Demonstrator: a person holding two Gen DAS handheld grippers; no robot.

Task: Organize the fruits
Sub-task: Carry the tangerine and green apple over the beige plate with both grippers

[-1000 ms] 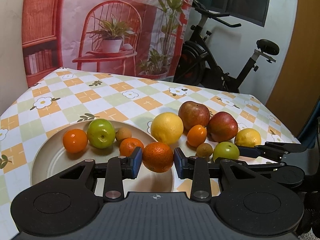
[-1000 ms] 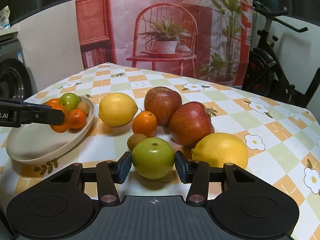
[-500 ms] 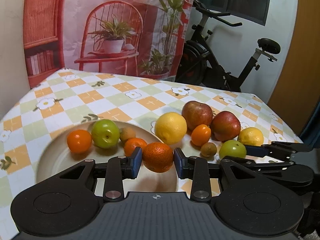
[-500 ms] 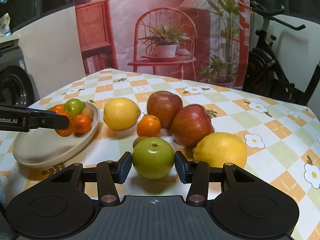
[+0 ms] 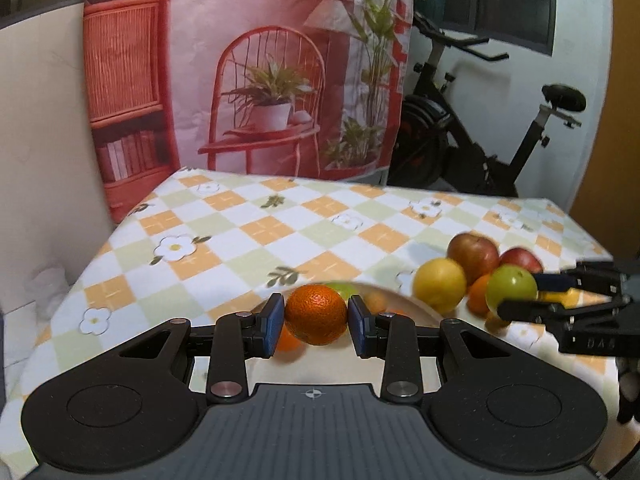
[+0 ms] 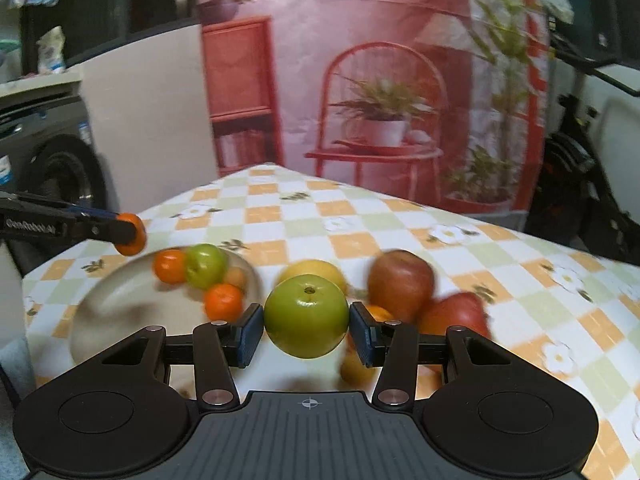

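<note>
My left gripper (image 5: 316,319) is shut on an orange (image 5: 316,314) and holds it in the air over the beige plate (image 5: 416,310). My right gripper (image 6: 307,328) is shut on a green apple (image 6: 307,321), lifted above the table. In the right wrist view the plate (image 6: 120,312) holds two small oranges (image 6: 170,266), a green apple (image 6: 206,266) and a small brown fruit. The left gripper with its orange (image 6: 130,234) shows at the left there. The right gripper with its apple (image 5: 512,287) shows at the right of the left wrist view.
A yellow lemon (image 5: 440,285), two red apples (image 6: 400,284) and small oranges lie on the checkered tablecloth (image 5: 280,232) right of the plate. An exercise bike (image 5: 480,148) stands behind the table. A printed backdrop hangs at the back.
Both grippers have risen with their fruit. The green apple left the table. The left gripper lifted the orange higher and both views tilted up and swung left.
</note>
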